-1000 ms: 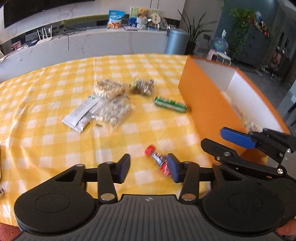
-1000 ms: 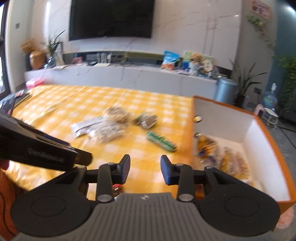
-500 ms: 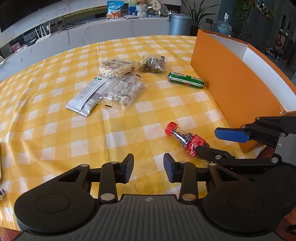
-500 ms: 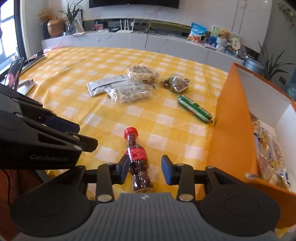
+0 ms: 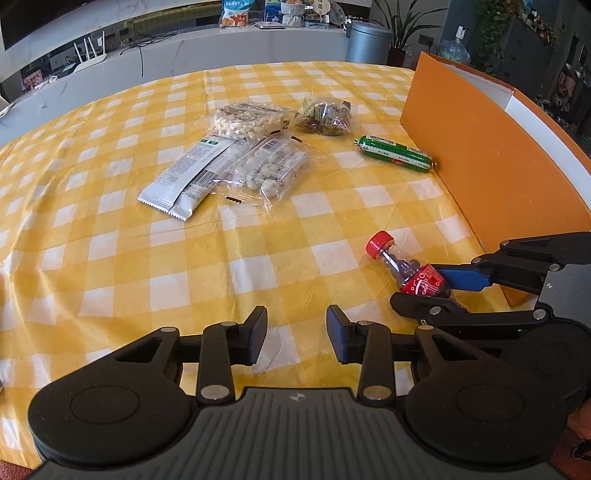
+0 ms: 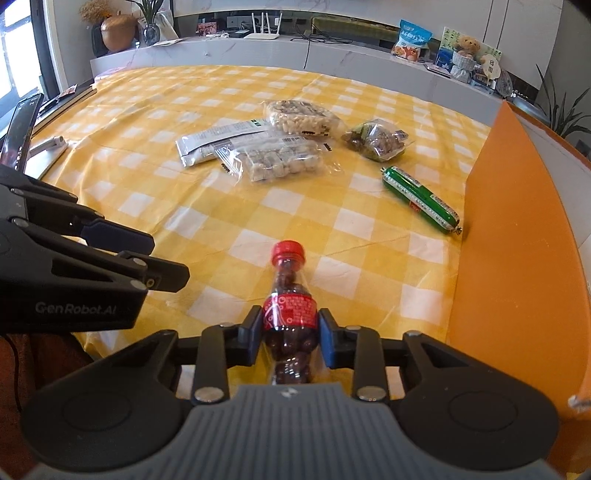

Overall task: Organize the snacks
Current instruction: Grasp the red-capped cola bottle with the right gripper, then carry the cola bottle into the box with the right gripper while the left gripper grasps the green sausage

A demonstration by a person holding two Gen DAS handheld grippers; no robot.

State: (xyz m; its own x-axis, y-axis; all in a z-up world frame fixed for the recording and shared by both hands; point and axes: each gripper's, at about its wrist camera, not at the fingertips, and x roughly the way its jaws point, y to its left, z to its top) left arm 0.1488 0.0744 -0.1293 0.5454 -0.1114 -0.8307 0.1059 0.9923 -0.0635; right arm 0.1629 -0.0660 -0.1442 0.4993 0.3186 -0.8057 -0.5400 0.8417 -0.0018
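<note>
The right gripper [image 6: 290,334] is closing its jaws on a small bottle [image 6: 290,314] with a red cap, which lies on the yellow checked counter [image 6: 221,206] just beside the orange box [image 6: 517,258]; the pads seem to touch its label already. The left gripper [image 5: 296,338] hovers with jaws apart and holds nothing. Farther away lie a green sausage [image 5: 395,153] and several snack bags [image 5: 271,171].

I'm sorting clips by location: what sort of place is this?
Probably a home living or dining room: a table under a yellow checked tablecloth, a router on the marble ledge, a teddy bear and houseplants.
</note>
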